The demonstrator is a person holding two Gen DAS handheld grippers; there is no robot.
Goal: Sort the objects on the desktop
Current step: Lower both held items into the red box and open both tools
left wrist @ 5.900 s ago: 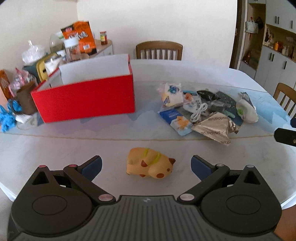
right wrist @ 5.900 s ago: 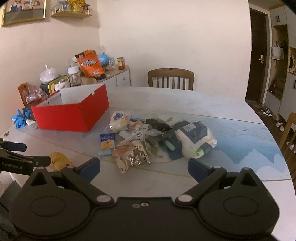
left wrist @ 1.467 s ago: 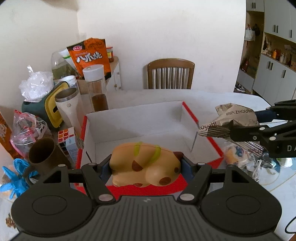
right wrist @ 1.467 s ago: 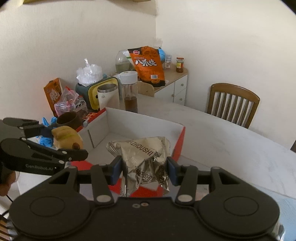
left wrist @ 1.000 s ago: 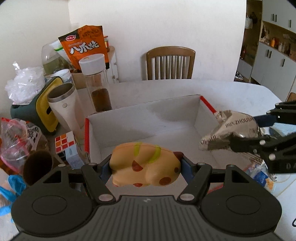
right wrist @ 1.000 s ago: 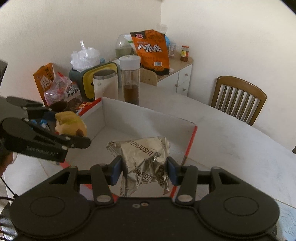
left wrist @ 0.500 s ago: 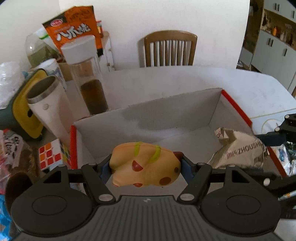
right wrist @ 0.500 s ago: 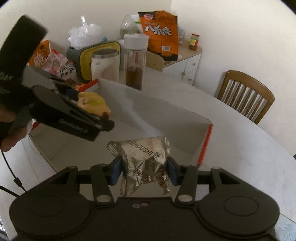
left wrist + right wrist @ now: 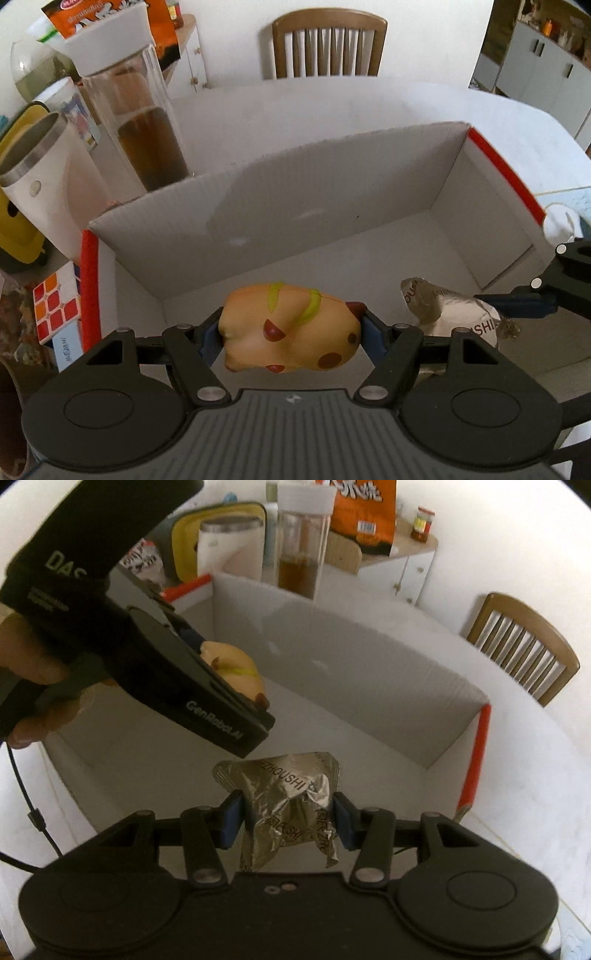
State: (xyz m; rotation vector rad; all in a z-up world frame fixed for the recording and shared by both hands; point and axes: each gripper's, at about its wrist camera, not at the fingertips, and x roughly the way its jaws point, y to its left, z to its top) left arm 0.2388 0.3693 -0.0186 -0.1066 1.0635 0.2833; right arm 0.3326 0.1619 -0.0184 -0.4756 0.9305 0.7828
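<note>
My left gripper (image 9: 290, 334) is shut on a yellow squishy animal toy (image 9: 288, 328) with red spots and holds it inside the open red box (image 9: 332, 206), above its white floor. My right gripper (image 9: 288, 812) is shut on a crumpled silver foil snack bag (image 9: 288, 797), also low inside the box. The bag shows in the left wrist view (image 9: 443, 314) to the right of the toy. The left gripper with the toy (image 9: 236, 672) shows up close in the right wrist view, just left of and above the bag.
Behind the box's far wall stand a glass bottle of brown liquid (image 9: 140, 122) and a white steel-rimmed tumbler (image 9: 40, 166). A Rubik's cube (image 9: 55, 306) lies left of the box. An orange snack bag (image 9: 365, 509) and a wooden chair (image 9: 328, 40) are further back.
Both grippers have moved forward and down into the box with their objects. The box walls now surround both views. Both grips are unchanged.
</note>
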